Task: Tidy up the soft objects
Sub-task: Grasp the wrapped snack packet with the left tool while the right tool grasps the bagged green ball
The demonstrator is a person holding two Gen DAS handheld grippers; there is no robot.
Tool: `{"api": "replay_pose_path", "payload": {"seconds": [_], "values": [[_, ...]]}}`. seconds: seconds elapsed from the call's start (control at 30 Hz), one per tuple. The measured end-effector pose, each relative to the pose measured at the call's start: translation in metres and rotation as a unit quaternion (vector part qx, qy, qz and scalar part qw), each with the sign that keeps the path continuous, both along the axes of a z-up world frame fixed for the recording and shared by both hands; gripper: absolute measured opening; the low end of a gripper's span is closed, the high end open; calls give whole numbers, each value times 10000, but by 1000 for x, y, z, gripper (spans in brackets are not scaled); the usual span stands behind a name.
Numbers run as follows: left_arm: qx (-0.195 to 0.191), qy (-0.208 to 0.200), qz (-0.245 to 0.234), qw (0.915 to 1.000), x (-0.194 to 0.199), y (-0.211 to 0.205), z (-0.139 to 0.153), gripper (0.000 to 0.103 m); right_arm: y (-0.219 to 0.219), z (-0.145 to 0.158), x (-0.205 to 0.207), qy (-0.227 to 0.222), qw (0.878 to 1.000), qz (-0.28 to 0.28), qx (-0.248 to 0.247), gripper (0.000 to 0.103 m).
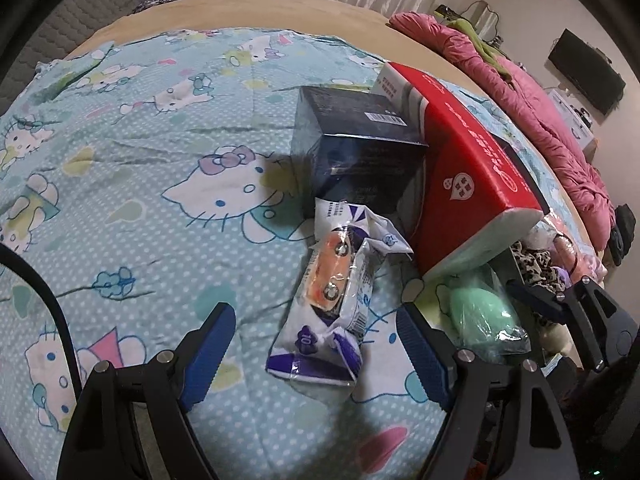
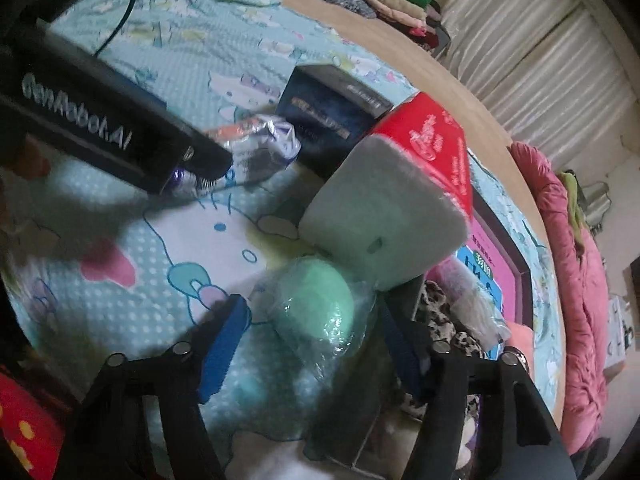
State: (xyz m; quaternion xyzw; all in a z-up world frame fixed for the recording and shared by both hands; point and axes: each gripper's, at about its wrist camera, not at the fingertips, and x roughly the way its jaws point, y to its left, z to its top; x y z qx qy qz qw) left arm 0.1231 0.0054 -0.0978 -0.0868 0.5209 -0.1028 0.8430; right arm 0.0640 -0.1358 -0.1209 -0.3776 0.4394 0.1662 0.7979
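Note:
On the cartoon-cat bedsheet [image 1: 140, 140] lies a crumpled white-and-purple tissue pack [image 1: 332, 312] with an orange picture on it. My left gripper [image 1: 316, 354] is open and straddles the pack's near end, its blue pads clear of it. A mint-green soft ball in clear plastic [image 2: 316, 300] lies between the fingers of my right gripper [image 2: 312, 344]. No pad visibly presses on the ball [image 1: 484, 316]. In the left wrist view the right gripper [image 1: 560, 300] shows at the right edge.
A red tissue pack [image 1: 472, 184] leans over a dark blue box [image 1: 360, 148] just beyond both grippers. A dark bin [image 2: 400, 420] with leopard-print fabric [image 2: 440, 320] stands to the right. A pink quilt [image 1: 540, 112] lines the bed's far edge. Folded clothes [image 2: 400, 4] are stacked at the back.

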Motion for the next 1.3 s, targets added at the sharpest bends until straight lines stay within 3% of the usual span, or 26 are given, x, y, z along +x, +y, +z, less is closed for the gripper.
{"api": "replay_pose_path", "payload": {"seconds": [0.13, 0.27, 0.4, 0.7, 0.93, 1.07, 1.3], "values": [[108, -28, -106, 9999, 5, -7, -2, 82, -2, -4, 5, 3, 10000, -15, 19, 67], [172, -49, -179, 9997, 8, -12, -3, 82, -5, -10, 10, -38, 10000, -69, -15, 50], [206, -75, -210, 9995, 10, -14, -6, 81, -6, -11, 10, -158, 9999, -28, 18, 44], [161, -132, -244, 9995, 17, -15, -9, 65, -27, 15, 12, 53, 9946, -438, 936, 43], [367, -167, -441, 9982, 15, -30, -12, 46, -36, 31, 13, 209, 9854, -764, 1509, 43], [477, -248, -499, 9973, 12, -32, -14, 40, -36, 37, 9, 264, 9815, -837, 1703, 43], [265, -180, -335, 9989, 1, -20, -6, 39, -40, 49, 3, 276, 9762, -878, 1965, 43]]}}
